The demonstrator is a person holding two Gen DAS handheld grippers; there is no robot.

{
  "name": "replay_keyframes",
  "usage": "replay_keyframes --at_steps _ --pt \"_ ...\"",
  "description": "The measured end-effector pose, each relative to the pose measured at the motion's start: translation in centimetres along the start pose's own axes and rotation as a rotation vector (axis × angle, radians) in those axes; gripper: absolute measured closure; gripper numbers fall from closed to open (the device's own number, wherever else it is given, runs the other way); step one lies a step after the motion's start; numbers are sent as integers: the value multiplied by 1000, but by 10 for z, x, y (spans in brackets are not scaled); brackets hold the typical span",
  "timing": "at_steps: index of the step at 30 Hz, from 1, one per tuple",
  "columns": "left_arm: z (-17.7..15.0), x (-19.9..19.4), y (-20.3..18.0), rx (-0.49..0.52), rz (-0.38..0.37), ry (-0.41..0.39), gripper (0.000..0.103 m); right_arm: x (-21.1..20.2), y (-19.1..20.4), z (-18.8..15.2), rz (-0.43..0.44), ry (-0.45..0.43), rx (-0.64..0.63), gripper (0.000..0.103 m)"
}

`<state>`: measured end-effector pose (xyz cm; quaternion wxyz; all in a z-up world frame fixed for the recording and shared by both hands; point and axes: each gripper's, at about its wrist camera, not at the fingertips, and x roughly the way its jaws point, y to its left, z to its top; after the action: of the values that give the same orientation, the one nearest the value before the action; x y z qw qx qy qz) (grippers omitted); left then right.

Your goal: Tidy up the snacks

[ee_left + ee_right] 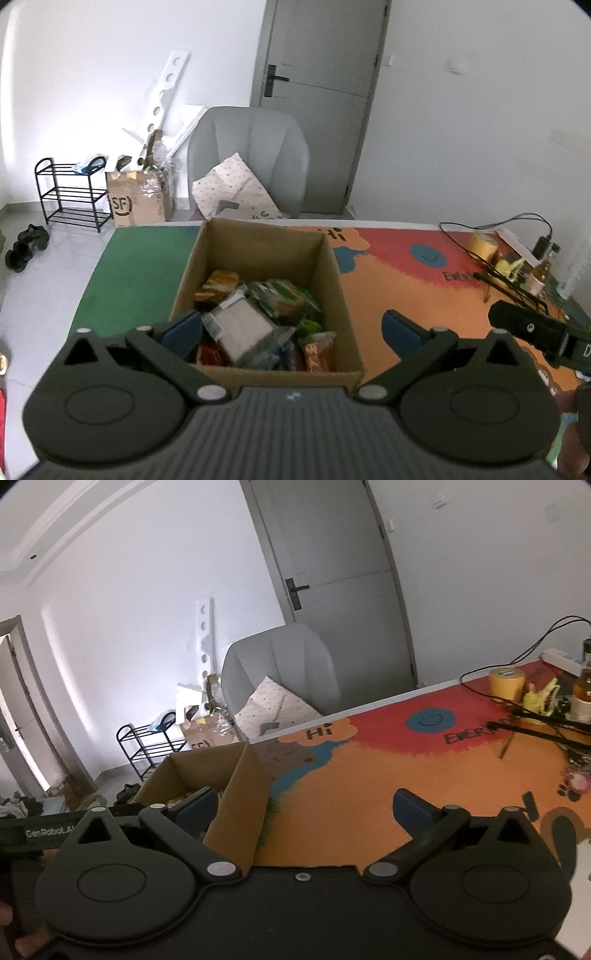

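Observation:
A brown cardboard box (334, 291) stands on the colourful table mat, filled with several snack packets (258, 317): green, orange, red and a clear pack with a white block. My left gripper (291, 328) hovers just above the box's near edge, fingers spread wide with nothing between them. In the right wrist view the same box (243, 786) lies at lower left, and my right gripper (306, 812) is open and empty, straddling the box's right wall and the orange mat. The other gripper's body (535, 332) shows at the right of the left wrist view.
A yellow tape roll (508, 683), cables (535, 642), a bottle (583, 698) and small clutter sit at the table's far right. Behind the table is a grey chair (255, 155) with a patterned cushion. A black rack (70, 195) and a carton (138, 199) stand on the floor at the left.

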<state>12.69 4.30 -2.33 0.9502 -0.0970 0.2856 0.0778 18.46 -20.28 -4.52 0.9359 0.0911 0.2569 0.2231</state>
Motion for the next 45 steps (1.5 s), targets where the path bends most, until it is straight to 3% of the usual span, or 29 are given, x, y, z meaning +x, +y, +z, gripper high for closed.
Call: replay_keyframes --at_steps 25,45 --pt "-19 -76 -4 52 -81 -35 0 -84 5 -15 -53 -42 -12 0" --pt "-35 -142 -19 133 -82 -81 0 -137 20 -26 -34 -42 -86 0"
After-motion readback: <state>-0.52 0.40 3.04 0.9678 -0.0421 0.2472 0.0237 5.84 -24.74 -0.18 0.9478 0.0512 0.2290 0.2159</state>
